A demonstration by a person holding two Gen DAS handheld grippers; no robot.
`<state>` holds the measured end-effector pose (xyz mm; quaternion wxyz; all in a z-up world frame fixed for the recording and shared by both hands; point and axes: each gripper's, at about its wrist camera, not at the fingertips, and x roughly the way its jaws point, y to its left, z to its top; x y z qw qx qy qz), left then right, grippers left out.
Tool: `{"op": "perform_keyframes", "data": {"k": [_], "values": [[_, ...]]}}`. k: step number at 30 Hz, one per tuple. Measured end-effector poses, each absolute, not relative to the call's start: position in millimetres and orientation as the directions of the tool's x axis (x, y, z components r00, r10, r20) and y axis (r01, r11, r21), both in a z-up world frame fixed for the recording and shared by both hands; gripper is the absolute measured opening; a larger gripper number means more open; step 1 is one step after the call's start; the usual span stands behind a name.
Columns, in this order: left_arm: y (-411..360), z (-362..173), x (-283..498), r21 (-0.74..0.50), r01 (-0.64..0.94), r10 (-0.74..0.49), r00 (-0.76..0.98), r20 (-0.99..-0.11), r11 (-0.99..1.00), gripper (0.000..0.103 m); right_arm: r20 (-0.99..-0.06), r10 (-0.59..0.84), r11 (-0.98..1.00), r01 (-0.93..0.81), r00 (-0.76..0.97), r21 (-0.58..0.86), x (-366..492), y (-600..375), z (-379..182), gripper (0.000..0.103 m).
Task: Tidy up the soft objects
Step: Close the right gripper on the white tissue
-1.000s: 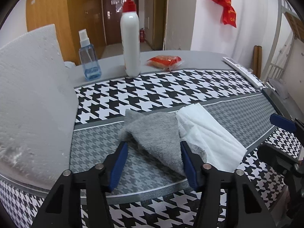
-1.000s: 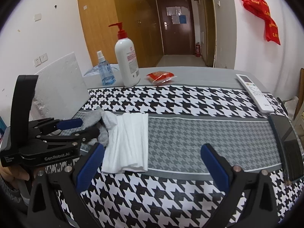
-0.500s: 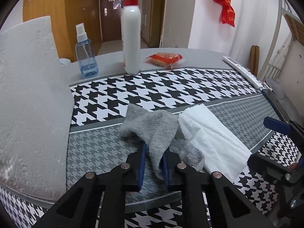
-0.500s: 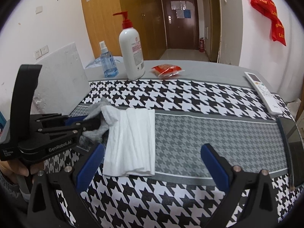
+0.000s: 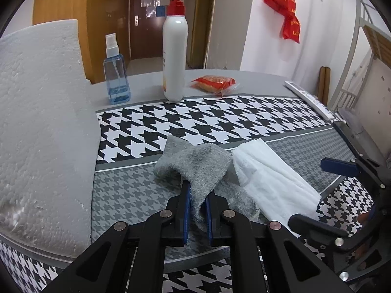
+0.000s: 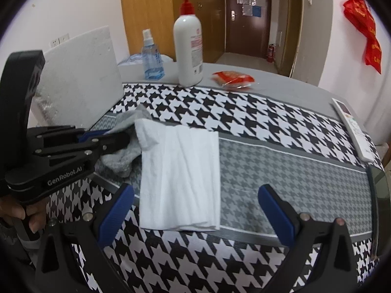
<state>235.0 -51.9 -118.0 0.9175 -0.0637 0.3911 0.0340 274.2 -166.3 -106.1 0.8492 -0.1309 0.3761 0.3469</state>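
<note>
A grey fuzzy cloth (image 5: 200,166) lies bunched on the houndstooth table cover. My left gripper (image 5: 196,190) is shut on a raised fold of it, its jaws closing tight with both blue pads pressing the fabric. The right wrist view shows that gripper (image 6: 119,136) from the side, biting the grey cloth (image 6: 119,158). A folded white cloth (image 5: 271,183) lies flat just right of the grey one, overlapping its edge. My right gripper (image 6: 195,195) stands wide open, its fingers either side of the white cloth's (image 6: 180,178) near end, touching nothing.
A white foam slab (image 5: 44,122) stands at the left. At the back are a blue spray bottle (image 5: 116,73), a white pump bottle (image 5: 174,56) and a red packet (image 5: 215,83). A remote (image 6: 354,131) and a dark flat device (image 6: 380,195) lie at the right edge.
My left jaws closed from wide open onto the grey cloth, pinching up a fold. The right gripper moved in closer over the near end of the white cloth.
</note>
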Motion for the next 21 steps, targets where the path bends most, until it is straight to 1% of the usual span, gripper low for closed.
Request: {"op": "perform_keyframes", "data": {"k": [3, 4, 6, 8, 9, 10, 14, 17, 19, 21], "values": [[-52, -118, 234, -0.098, -0.104, 0.002, 0.692, -0.722, 0.99, 0.011, -0.74, 0.485, 0.718, -0.695, 0.467, 0.032, 276, -163, -108, 0.093], [-53, -118, 234, -0.099, -0.1, -0.002, 0.693, -0.721, 0.99, 0.011, -0.744, 0.481, 0.717, -0.697, 0.464, 0.029, 277, -162, -109, 0.089], [-54, -117, 234, -0.101, -0.094, -0.007, 0.696, -0.718, 0.99, 0.011, -0.757, 0.472, 0.713, -0.7, 0.452, 0.027, 278, -160, -112, 0.086], [-53, -117, 234, -0.104, -0.095, -0.008, 0.698, -0.716, 0.99, 0.011, -0.765, 0.466, 0.711, -0.703, 0.445, 0.025, 279, -158, -113, 0.079], [-52, -117, 233, -0.107, -0.098, -0.008, 0.7, -0.715, 0.989, 0.011, -0.767, 0.463, 0.71, -0.703, 0.443, 0.023, 279, -158, -113, 0.073], [-51, -117, 233, -0.109, -0.101, -0.008, 0.7, -0.714, 0.989, 0.011, -0.771, 0.46, 0.709, -0.705, 0.441, 0.02, 279, -157, -113, 0.069], [-51, -117, 233, -0.114, -0.099, -0.011, 0.703, -0.711, 0.989, 0.011, -0.775, 0.452, 0.703, -0.711, 0.441, 0.006, 277, -156, -114, 0.062], [-51, -116, 232, -0.115, -0.094, -0.014, 0.709, -0.705, 0.989, 0.011, -0.773, 0.451, 0.702, -0.713, 0.446, -0.002, 275, -155, -114, 0.048], [-49, -116, 231, -0.121, -0.099, -0.015, 0.71, -0.704, 0.988, 0.011, -0.771, 0.449, 0.707, -0.707, 0.452, -0.003, 275, -156, -113, 0.024], [-48, -116, 230, -0.128, -0.105, -0.015, 0.715, -0.699, 0.986, 0.011, -0.769, 0.456, 0.713, -0.701, 0.448, 0.014, 280, -158, -113, 0.013]]}}
